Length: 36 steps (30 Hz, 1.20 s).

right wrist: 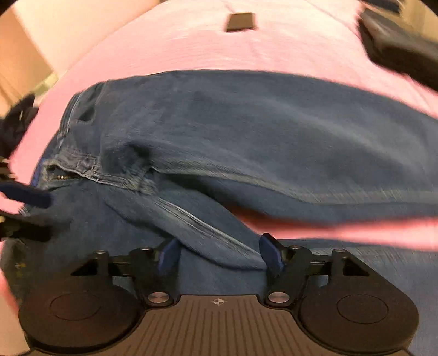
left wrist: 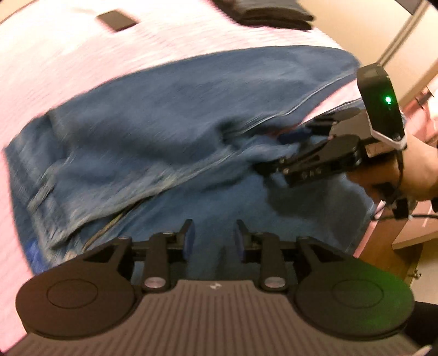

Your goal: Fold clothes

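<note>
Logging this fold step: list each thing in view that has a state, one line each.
jeans: spread on the pink cover, legs partly laid over each other, zipper showing
left gripper: open, over denim
right gripper: open, denim between its fingers
dark clothes: folded stack
pink cover: spread flat

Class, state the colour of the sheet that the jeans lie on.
Pink. The sheet under the jeans shows best in the right wrist view.
</note>
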Available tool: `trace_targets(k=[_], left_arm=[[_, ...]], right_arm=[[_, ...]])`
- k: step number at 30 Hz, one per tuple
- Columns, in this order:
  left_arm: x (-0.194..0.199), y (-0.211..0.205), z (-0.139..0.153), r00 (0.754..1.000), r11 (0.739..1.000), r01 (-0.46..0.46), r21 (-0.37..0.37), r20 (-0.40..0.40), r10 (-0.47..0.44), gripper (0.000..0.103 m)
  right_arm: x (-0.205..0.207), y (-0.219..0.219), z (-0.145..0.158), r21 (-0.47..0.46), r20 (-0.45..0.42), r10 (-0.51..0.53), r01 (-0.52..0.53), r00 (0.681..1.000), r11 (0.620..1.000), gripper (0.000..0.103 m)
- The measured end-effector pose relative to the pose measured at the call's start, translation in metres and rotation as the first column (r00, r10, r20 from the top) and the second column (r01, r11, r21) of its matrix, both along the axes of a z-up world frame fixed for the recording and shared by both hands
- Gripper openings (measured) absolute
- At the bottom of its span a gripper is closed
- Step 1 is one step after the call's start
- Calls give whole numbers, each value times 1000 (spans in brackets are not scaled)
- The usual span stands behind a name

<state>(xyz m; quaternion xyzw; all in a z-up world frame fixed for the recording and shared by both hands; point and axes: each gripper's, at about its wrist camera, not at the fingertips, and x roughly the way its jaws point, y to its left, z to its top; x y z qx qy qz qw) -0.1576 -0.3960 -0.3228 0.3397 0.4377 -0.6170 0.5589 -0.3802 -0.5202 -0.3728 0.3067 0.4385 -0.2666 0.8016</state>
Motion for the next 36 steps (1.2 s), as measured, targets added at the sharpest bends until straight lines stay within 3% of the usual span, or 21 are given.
trace_targets(k=[6,9,11,13,15,20,22,32,36], left_arm=[[-30,-41,-1,999,999,43,-1,2,-43,32],[-44,-53,6,999,999,48,6,15,-49,35],[-52,-58,10,999,999,46,17,25,-47,36],[-57,-58,18,999,999,35,28,39,-36,38],[-61,-55,28,998,999,19,39,53,-21,39],[-68,-45,64,995,998,-35,48,91,31,43],[-69,-40,81,994,999,-42,33,99,38,51],[-44,11,135,985,999,-19,-30,174,24,68],[-23,50,147,977,999,-34,-29,210,40,82]], right_arm=[[-102,-22,24,28,87,-234,233,968,972,68],[-154,-41,15,39,-13,-345,346,938,938,75],[-197,-51,8,75,-14,-428,428,903,901,78],[-220,-58,14,81,-29,-457,457,889,886,78],[-231,-60,29,23,-115,-485,490,867,871,78],[-263,-49,74,7,-126,-588,593,799,805,90],[-271,-38,93,0,-132,-602,607,787,794,91],[-266,42,170,-37,-100,-671,671,734,740,98],[-247,66,193,-60,-86,-653,651,752,757,99]])
